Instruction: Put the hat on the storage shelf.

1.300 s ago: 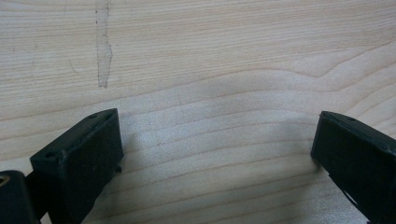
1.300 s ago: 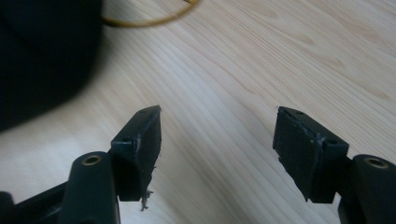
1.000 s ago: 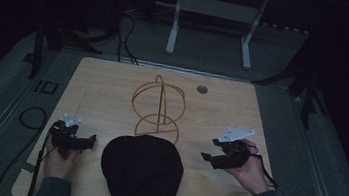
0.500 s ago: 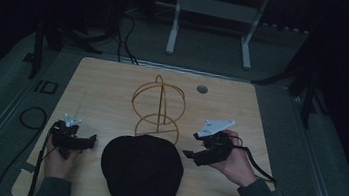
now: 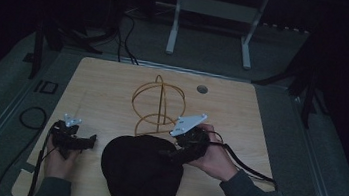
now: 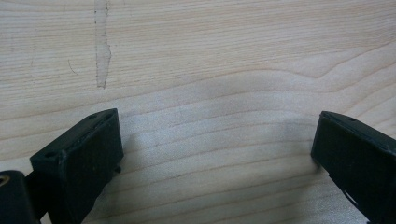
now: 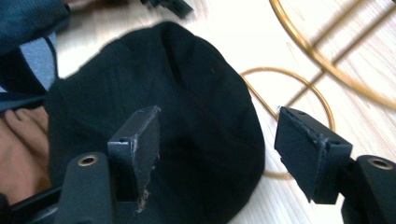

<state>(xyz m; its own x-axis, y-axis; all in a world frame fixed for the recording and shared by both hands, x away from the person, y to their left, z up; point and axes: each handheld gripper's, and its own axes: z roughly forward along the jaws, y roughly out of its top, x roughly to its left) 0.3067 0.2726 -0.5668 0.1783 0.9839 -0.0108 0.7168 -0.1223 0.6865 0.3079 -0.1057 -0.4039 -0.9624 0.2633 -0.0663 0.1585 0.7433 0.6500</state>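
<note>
A black cap [image 5: 140, 172] lies flat near the table's front edge. Behind it stands a gold wire stand [image 5: 158, 105] with a ring base. My right gripper [image 5: 168, 153] hovers over the cap's upper right edge with its jaws open. In the right gripper view, one finger [image 7: 140, 135] is above the cap [image 7: 187, 93] and the other is over bare wood beside the stand's ring base [image 7: 261, 74]. My left gripper [image 5: 87, 142] rests left of the cap, open. In the left gripper view its jaws [image 6: 215, 126] are spread wide over bare wood.
The wooden table [image 5: 240, 116] has a small round hole [image 5: 202, 89] at the back right. Cables [image 5: 29, 115] lie on the floor to the left, and white desk legs [image 5: 173, 27] stand behind the table. A sleeve [image 7: 28, 28] shows in the right gripper view.
My right gripper has travelled left from the table's right side to the cap's edge. The left gripper, the cap and the stand have stayed put.
</note>
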